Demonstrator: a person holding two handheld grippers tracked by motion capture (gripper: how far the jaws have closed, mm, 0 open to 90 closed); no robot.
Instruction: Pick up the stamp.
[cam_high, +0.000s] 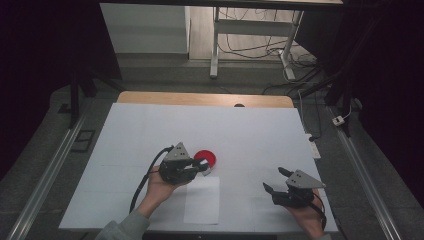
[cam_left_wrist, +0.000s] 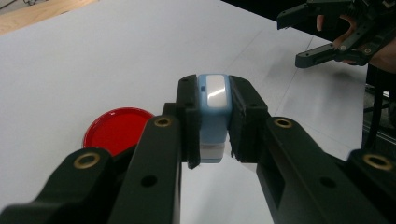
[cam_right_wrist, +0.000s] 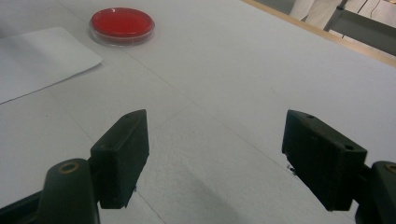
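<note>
My left gripper (cam_left_wrist: 212, 119) is shut on a small light-blue and white block (cam_left_wrist: 214, 105), perhaps a stamp, held upright between its pads. In the high view the left gripper (cam_high: 202, 166) sits mid-table, just over the near edge of a round red dish (cam_high: 206, 157). The same red dish (cam_left_wrist: 116, 130) lies on the table left of the left gripper's jaws and red dish (cam_right_wrist: 122, 24) at top left in the right gripper view. My right gripper (cam_high: 274, 180) rests low at the right front, its jaws wide apart with nothing between them; right gripper (cam_right_wrist: 215, 154).
A white sheet of paper (cam_high: 202, 201) lies on the white table cover (cam_high: 260, 135) just in front of the dish; paper (cam_right_wrist: 37, 58). The wooden table edge (cam_high: 200, 98) runs along the back. Desk legs and cables stand on the floor beyond.
</note>
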